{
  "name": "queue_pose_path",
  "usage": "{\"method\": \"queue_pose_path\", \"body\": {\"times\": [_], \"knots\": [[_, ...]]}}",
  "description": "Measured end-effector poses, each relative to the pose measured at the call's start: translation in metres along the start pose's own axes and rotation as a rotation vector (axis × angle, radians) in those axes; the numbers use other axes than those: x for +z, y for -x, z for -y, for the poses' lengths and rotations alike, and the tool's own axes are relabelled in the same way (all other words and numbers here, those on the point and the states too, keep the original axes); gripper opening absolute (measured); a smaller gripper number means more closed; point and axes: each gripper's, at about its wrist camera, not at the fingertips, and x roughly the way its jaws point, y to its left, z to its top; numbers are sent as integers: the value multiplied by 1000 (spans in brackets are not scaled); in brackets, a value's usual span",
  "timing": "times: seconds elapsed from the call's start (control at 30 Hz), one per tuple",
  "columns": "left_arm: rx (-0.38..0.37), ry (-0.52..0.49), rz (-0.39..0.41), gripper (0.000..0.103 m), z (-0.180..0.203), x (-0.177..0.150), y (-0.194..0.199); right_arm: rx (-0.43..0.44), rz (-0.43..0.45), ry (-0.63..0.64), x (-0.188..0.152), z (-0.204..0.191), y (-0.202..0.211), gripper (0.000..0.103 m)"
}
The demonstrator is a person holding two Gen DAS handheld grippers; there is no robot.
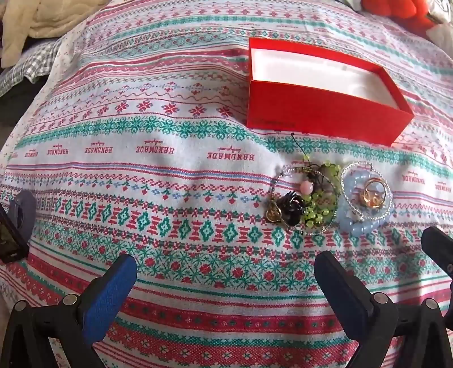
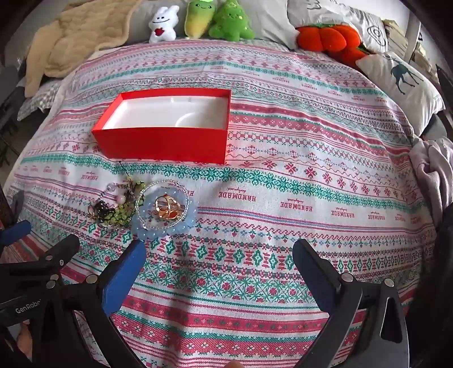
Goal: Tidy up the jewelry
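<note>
A pile of jewelry lies on the patterned cloth: a pale blue bead bracelet (image 1: 365,223) (image 2: 167,229) with gold rings (image 1: 373,194) (image 2: 167,208) on it, and a green bead strand (image 1: 317,209) (image 2: 121,215) tangled with a black piece (image 1: 291,208). An open red box (image 1: 320,113) (image 2: 164,141) with a white empty inside stands just behind the pile. My left gripper (image 1: 226,271) is open and empty, in front of the pile. My right gripper (image 2: 218,260) is open and empty, to the right of the pile.
Plush toys (image 2: 215,19) and an orange plush (image 2: 331,36) line the far edge. A deer-print pillow (image 2: 402,82) lies at the right, a beige blanket (image 2: 73,39) at the far left. A dark object (image 1: 11,235) sits at the left edge.
</note>
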Motion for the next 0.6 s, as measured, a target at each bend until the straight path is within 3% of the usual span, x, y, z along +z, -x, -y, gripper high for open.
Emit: {"method": "queue_pose_path", "body": {"times": [0.6], "knots": [[-3,23,38,103,-1,3,9,-12,-20,3,-1,2,-1,103]]}}
